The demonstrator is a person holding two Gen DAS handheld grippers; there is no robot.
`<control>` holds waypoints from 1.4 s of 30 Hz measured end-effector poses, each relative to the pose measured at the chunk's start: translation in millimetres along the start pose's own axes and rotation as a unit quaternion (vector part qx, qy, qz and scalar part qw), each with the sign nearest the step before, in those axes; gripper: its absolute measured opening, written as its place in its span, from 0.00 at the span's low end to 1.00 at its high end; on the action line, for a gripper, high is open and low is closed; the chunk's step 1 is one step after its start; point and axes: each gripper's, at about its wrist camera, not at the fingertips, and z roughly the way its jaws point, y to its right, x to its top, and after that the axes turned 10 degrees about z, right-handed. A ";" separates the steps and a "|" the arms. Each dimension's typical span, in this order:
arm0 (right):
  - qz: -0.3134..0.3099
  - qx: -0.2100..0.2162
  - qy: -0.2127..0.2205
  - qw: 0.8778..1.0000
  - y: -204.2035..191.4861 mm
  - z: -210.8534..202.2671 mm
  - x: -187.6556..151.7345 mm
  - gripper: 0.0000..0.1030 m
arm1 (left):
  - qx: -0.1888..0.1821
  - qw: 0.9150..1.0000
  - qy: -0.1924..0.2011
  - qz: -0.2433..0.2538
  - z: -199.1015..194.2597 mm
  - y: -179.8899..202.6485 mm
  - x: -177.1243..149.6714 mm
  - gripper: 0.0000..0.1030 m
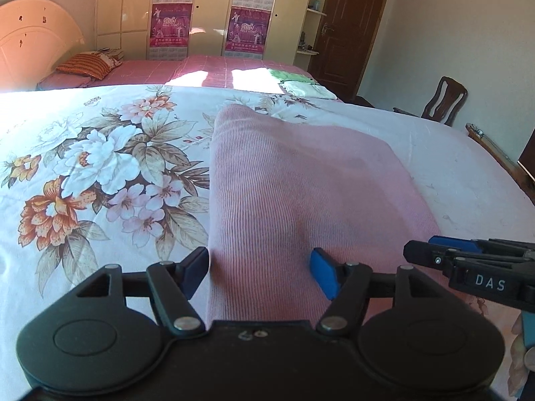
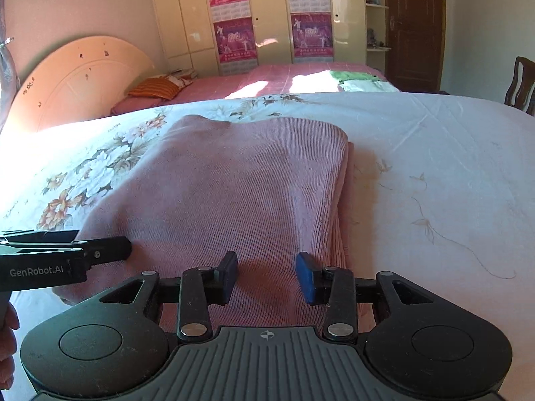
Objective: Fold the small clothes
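Observation:
A pink ribbed garment (image 1: 301, 183) lies folded into a rectangle on the floral bed sheet (image 1: 100, 167); it also shows in the right wrist view (image 2: 234, 183). My left gripper (image 1: 260, 270) is open, its fingers straddling the garment's near left edge. My right gripper (image 2: 265, 275) is open over the garment's near right part, just above the cloth. Each gripper shows from the side in the other's view: the right gripper (image 1: 468, 260) at the right edge of the left wrist view, the left gripper (image 2: 67, 254) at the left edge of the right wrist view. Neither holds anything.
A second bed with a pink cover (image 2: 284, 77) stands behind, with a striped pillow (image 2: 157, 88) and folded green and white clothes (image 2: 364, 82). A wardrobe (image 2: 267, 16), a dark door (image 2: 411, 26) and a wooden chair (image 1: 441, 100) stand beyond.

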 end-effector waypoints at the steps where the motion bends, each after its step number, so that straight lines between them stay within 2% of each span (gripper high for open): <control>1: 0.002 0.002 0.003 1.000 -0.7 -3.7 0.5 0.38 | 0.001 1.000 -0.001 0.005 -2.5 2.4 -0.1 0.65; 3: 0.005 0.007 0.010 1.000 -0.5 -10.6 -0.6 0.40 | -0.001 1.000 -0.008 0.007 -3.4 5.8 -1.2 0.66; 5: -0.003 -0.003 0.001 1.000 0.0 -8.8 -6.8 0.52 | 0.003 1.000 -0.017 0.004 -1.3 9.3 -3.7 0.67; 6: -0.006 -0.004 -0.010 1.000 0.4 -5.2 -9.3 0.55 | 0.004 1.000 -0.022 0.004 0.3 10.5 -4.8 0.67; 7: -0.006 -0.003 -0.018 1.000 0.8 -3.5 -10.8 0.55 | 0.006 1.000 -0.029 0.005 1.9 11.7 -5.5 0.68; 11: 0.002 0.014 -0.001 1.000 1.5 -16.2 -9.9 0.56 | 0.012 0.999 -0.032 0.001 -4.7 13.0 -5.0 0.68; 13: 0.001 0.013 0.002 1.000 1.3 -19.7 -9.3 0.60 | 0.017 0.999 -0.030 0.003 -8.5 14.6 -4.6 0.69; 16: 0.000 0.007 0.002 1.000 3.8 -23.3 -11.5 0.68 | 0.024 0.999 -0.031 0.009 -12.7 18.3 -4.6 0.71; 24: -0.006 -0.028 -0.007 1.000 7.8 -16.7 -18.7 0.67 | 0.035 0.999 -0.033 0.014 -15.9 23.9 -9.6 0.72; 26: -0.006 -0.023 -0.014 1.000 10.5 -16.2 -20.7 0.58 | 0.032 0.999 -0.036 0.013 -16.2 23.8 -12.1 0.72; 27: -0.001 -0.019 -0.020 1.000 13.9 -16.5 -21.7 0.46 | 0.033 0.999 -0.037 0.014 -16.1 23.8 -13.3 0.72; 29: 0.000 -0.019 -0.020 1.000 17.3 -17.8 -24.2 0.44 | 0.035 0.999 -0.037 0.015 -15.8 23.3 -15.2 0.72; 32: 0.005 -0.016 -0.030 0.999 22.4 -15.6 -28.0 0.32 | 0.032 0.999 -0.039 0.007 -13.8 22.1 -16.9 0.73; 34: 0.004 -0.019 -0.032 0.999 24.4 -13.9 -30.3 0.16 | 0.031 0.999 -0.041 0.005 -12.1 22.8 -17.0 0.73; 35: 0.002 -0.023 -0.031 0.999 25.4 -13.8 -30.6 0.12 | 0.032 0.999 -0.041 0.005 -12.2 23.8 -16.8 0.73; 38: -0.002 -0.050 -0.019 0.999 34.7 -13.6 -33.4 0.08 | 0.030 0.999 -0.040 0.008 -13.2 26.4 -16.8 0.73; 42: -0.016 -0.045 -0.016 0.999 27.9 -18.9 -31.0 0.08 | 0.035 0.998 -0.041 0.015 -14.9 29.1 -16.9 0.73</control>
